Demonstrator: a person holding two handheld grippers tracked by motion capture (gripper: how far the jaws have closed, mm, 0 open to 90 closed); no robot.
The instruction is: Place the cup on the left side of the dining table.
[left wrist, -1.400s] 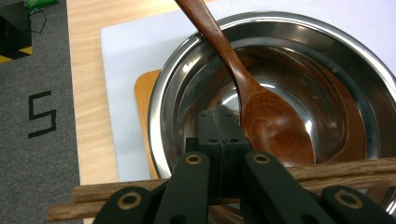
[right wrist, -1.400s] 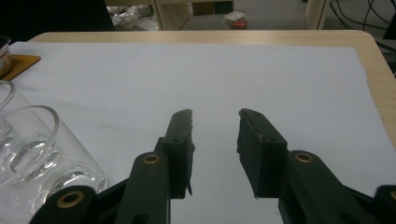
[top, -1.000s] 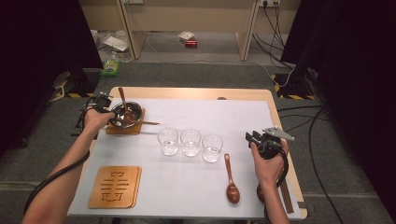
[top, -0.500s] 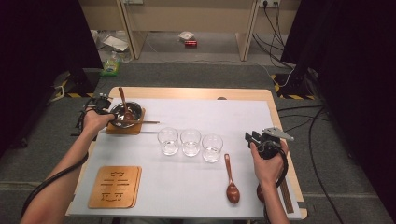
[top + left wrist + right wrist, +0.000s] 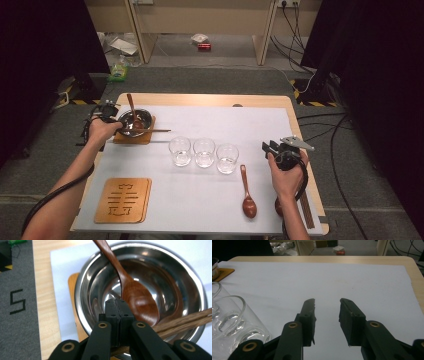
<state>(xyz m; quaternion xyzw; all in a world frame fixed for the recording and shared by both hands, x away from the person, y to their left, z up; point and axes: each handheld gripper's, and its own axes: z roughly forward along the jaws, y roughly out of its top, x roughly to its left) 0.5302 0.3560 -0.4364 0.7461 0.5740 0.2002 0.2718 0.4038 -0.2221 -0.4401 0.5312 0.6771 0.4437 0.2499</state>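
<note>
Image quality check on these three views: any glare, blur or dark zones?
High view: soft overall, both side margins nearly black, table evenly lit. Left gripper view: bright specular glare inside the steel bowl, which mirrors the wooden spoon; left tool sharp. Right gripper view: right tool dark with little detail, the near glass blurred at the edge, far background soft.

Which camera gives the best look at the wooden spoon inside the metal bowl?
The left gripper view: the wooden spoon looms close, its scoop lying in the metal bowl just beyond the shut left tool. In the high view the same spoon is small and far off. The right gripper view faces bare white paper and glasses instead.
</note>
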